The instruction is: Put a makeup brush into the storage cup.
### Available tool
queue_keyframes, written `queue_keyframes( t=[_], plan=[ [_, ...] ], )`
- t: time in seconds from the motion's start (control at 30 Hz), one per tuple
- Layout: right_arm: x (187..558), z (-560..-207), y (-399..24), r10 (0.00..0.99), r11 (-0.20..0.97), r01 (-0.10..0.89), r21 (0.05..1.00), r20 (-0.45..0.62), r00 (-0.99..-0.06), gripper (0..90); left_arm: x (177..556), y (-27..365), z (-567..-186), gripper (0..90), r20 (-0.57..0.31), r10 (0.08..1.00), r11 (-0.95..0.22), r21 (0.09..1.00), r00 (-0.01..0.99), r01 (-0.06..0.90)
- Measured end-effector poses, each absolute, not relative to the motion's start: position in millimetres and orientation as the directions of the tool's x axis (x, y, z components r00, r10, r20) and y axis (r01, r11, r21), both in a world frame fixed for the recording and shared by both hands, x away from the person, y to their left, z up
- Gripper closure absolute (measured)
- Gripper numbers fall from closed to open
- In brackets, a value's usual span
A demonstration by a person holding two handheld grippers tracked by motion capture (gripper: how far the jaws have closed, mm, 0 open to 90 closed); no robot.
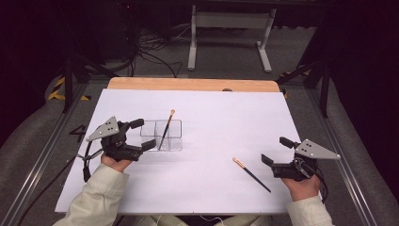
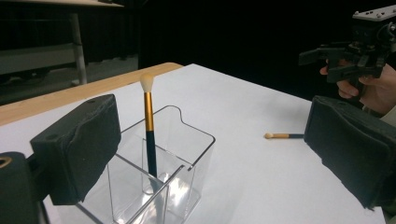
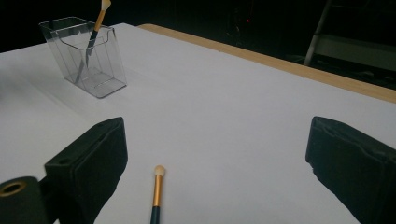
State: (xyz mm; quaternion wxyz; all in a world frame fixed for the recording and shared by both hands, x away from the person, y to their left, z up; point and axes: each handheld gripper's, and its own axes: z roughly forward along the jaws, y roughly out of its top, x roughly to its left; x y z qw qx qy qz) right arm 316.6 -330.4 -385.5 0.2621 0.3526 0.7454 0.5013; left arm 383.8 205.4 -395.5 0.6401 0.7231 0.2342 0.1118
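While both grippers' jaws gape empty, left gripper (image 1: 143, 134) view reveals the holder's (image 2: 187, 154) divider — brush (image 2: 149, 135) upright.

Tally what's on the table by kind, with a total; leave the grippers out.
Makeup brushes: 2, one standing in the organizer, one lying flat on the table.
Clear organizer: 1.
Total: 3.
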Motion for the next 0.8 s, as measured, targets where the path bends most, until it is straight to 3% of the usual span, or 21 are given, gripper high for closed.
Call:
queue_keyframes(
  t=[0.13,0.5,0.8],
  plan=[
    [317,-381,-326,0.781,0.274,0.289,0.917,-0.037,-0.623,12.5,381,208,-396,4.5,-0.132,0.498,-0.081,0.977,0.857,0.197],
    [325,-371,-308,0.764,0.364,0.393,0.844,-0.029,-0.645,14.4,376,215,-398,4.6,-0.138,0.507,-0.083,0.975,0.851,0.208],
    [340,-363,-293,0.752,0.477,0.497,0.725,-0.044,-0.658,19.8,374,216,-399,4.6,-0.127,0.524,-0.113,0.97,0.842,0.216]
  ],
)
